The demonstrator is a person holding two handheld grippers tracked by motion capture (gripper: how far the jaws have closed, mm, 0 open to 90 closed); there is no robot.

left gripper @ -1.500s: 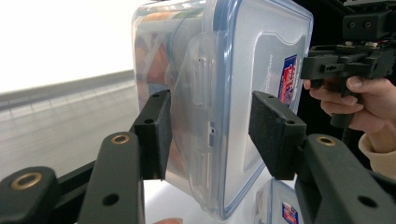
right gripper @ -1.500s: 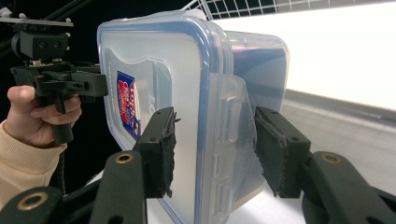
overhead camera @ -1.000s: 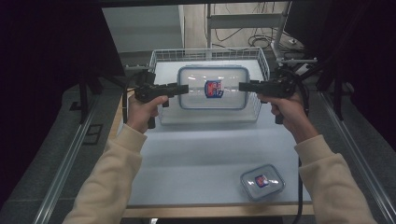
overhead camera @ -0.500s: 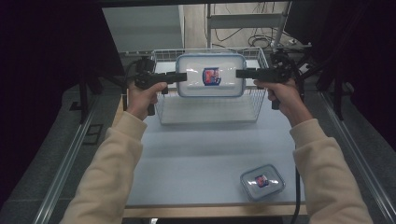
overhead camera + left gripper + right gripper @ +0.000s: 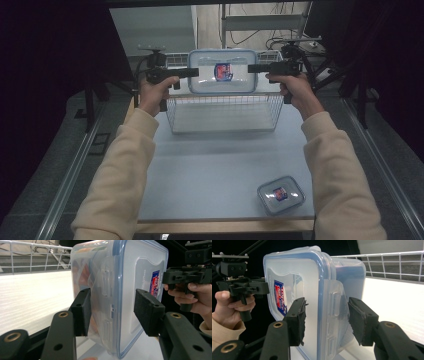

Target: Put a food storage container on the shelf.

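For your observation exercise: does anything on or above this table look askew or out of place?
Yes. The large lidded container is held above the wire basket, tipped up on edge with its lid facing the person, gripped at each end by the left gripper and right gripper. A smaller container sits alone near the table's front edge.

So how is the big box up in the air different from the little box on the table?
The big box is held up over the wire basket, clamped at its ends by the left gripper and right gripper; the little box lies flat on the table, untouched. The big box is tipped so its lid faces the camera; the little box's lid faces up. Both are clear, with blue-edged lids and a red-and-blue sticker.
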